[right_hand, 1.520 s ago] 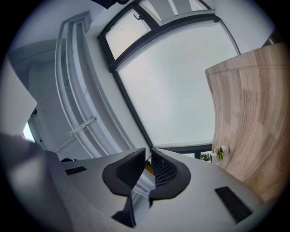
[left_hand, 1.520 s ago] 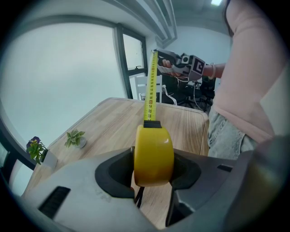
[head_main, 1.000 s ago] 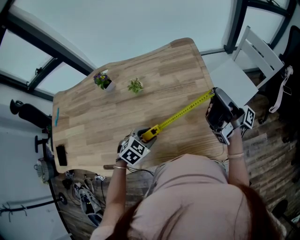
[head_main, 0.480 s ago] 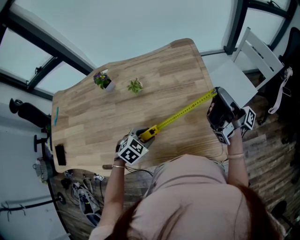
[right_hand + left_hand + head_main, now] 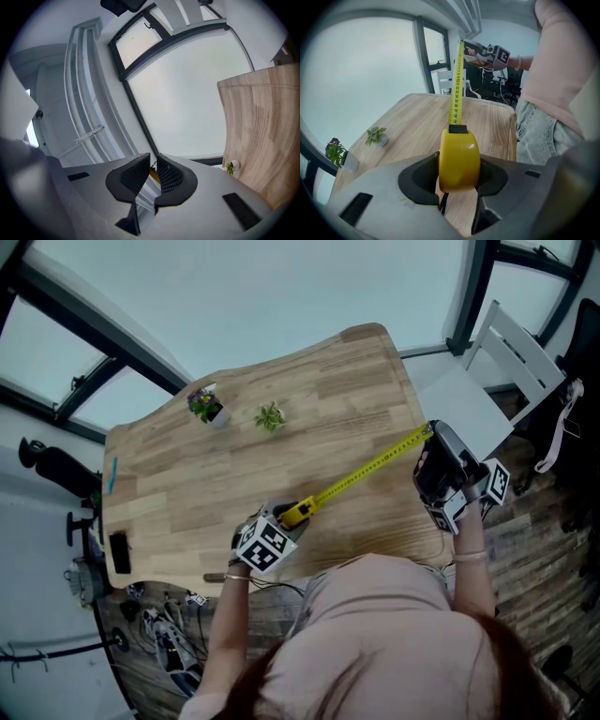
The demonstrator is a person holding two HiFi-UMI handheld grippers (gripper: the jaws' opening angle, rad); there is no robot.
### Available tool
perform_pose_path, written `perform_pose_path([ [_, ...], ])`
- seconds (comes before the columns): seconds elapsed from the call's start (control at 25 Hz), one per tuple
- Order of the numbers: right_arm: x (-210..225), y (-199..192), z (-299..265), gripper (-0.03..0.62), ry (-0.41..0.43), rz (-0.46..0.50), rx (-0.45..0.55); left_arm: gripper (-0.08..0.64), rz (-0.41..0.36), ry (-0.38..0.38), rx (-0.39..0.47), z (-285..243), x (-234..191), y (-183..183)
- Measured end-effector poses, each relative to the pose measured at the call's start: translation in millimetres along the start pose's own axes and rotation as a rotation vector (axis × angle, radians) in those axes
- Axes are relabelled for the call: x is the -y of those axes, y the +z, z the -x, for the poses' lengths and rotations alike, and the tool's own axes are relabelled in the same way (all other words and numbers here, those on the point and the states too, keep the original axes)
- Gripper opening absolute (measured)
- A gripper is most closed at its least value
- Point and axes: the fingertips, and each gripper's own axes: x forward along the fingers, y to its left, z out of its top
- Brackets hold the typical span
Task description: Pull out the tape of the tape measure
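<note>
The yellow tape measure case (image 5: pixel 459 159) sits clamped between the jaws of my left gripper (image 5: pixel 281 526), low over the near edge of the wooden table (image 5: pixel 281 418). From the case (image 5: pixel 298 511) the yellow tape (image 5: pixel 370 468) runs in a straight line across the table to my right gripper (image 5: pixel 433 432), held beyond the table's right edge. In the right gripper view the two black pads (image 5: pixel 139 174) pinch the tape's thin end (image 5: pixel 153 174) between their tips. The left gripper view shows the tape (image 5: pixel 456 84) stretching away to the right gripper (image 5: pixel 485 50).
Two small potted plants (image 5: pixel 206 402) (image 5: pixel 271 413) stand at the table's far side. A white chair (image 5: pixel 492 371) is past the right edge, a black object (image 5: pixel 121 549) lies at the left edge. Windows surround the table.
The right gripper has drifted slightly further right with the tape end, so a little more tape is drawn out. The left gripper and case have stayed in place.
</note>
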Motion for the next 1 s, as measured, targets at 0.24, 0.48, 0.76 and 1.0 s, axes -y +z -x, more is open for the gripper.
perform_pose_path([
  [0.24,0.9,1.1,0.1,0.037,-0.001,0.0,0.003,0.17,-0.001,0.001,-0.001,0.5,-1.0,0.9],
  [0.48,-0.4,1.3,0.4,0.037,0.008,-0.003,0.004,0.17,-0.002,0.003,0.005,-0.1,-0.2,2.2],
  [0.76,-1.5,2.1,0.2,0.037,0.011,0.006,0.009,0.17,-0.003,0.009,0.008,2.9,-3.2,2.9],
  [1.0,-4.7,5.3,0.7,0.037,0.023,0.009,0.016,0.17,-0.008,0.019,0.012,5.8,-4.7,8.5],
])
